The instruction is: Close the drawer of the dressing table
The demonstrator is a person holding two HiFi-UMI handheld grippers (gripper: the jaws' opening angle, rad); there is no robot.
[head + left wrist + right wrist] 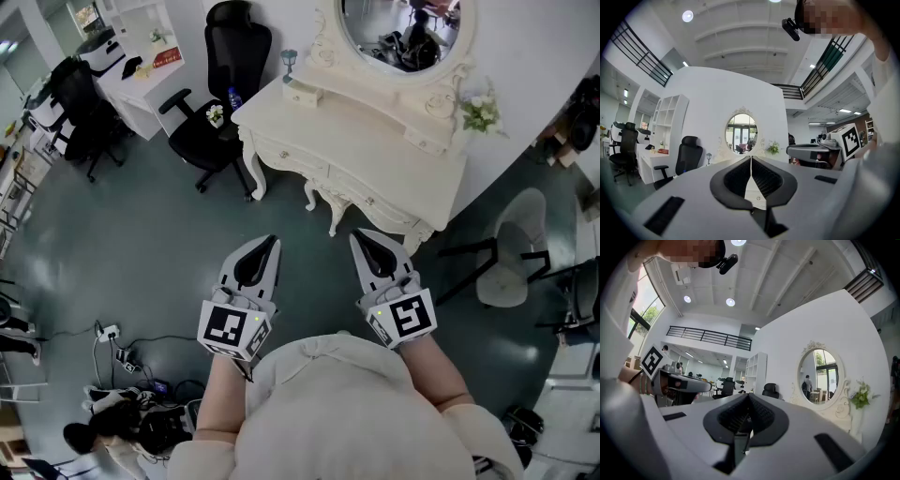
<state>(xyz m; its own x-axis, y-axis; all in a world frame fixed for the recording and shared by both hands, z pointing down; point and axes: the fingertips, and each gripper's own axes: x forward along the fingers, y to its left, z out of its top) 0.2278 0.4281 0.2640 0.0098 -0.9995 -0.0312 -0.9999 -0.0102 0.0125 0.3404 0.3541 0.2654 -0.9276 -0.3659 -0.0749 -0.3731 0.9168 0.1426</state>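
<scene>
Currently left hand-held gripper, right hand-held gripper pinched together; dressing table drawers shut.

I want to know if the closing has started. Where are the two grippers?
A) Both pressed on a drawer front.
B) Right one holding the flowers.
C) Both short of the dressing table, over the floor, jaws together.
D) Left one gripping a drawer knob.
C: the head view shows the left gripper and right gripper over the floor, apart from the dressing table, both shut and empty.
</scene>
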